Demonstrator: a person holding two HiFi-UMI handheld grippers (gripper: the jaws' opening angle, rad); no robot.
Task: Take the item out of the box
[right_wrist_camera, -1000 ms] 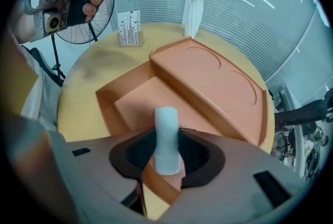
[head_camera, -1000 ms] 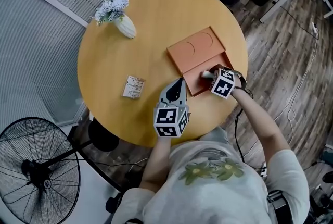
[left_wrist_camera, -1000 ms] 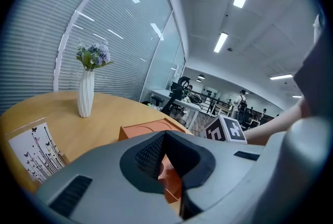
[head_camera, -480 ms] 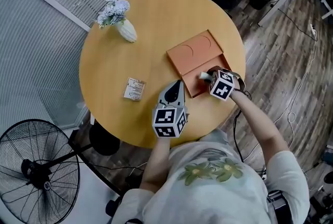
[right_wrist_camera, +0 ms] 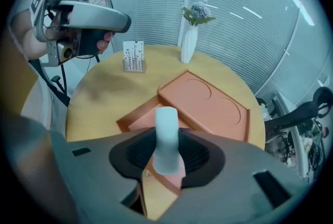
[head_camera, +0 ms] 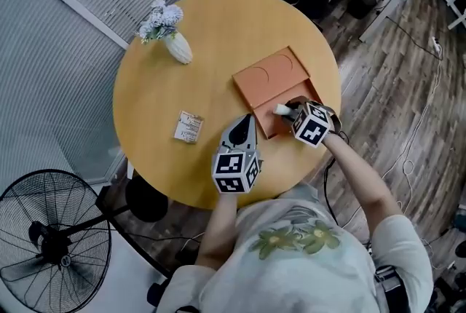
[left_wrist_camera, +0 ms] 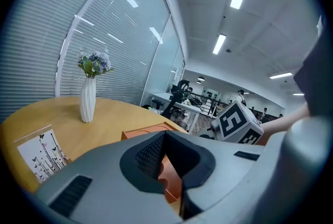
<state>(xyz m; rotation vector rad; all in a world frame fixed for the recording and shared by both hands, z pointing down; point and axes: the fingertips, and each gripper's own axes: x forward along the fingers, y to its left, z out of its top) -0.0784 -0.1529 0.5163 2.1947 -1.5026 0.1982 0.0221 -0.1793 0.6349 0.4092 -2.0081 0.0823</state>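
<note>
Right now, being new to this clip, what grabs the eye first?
The right tongs clamp a white item over the open orange box at the right edge of the round table. A vase of flowers stands far left, a small card nearer.
</note>
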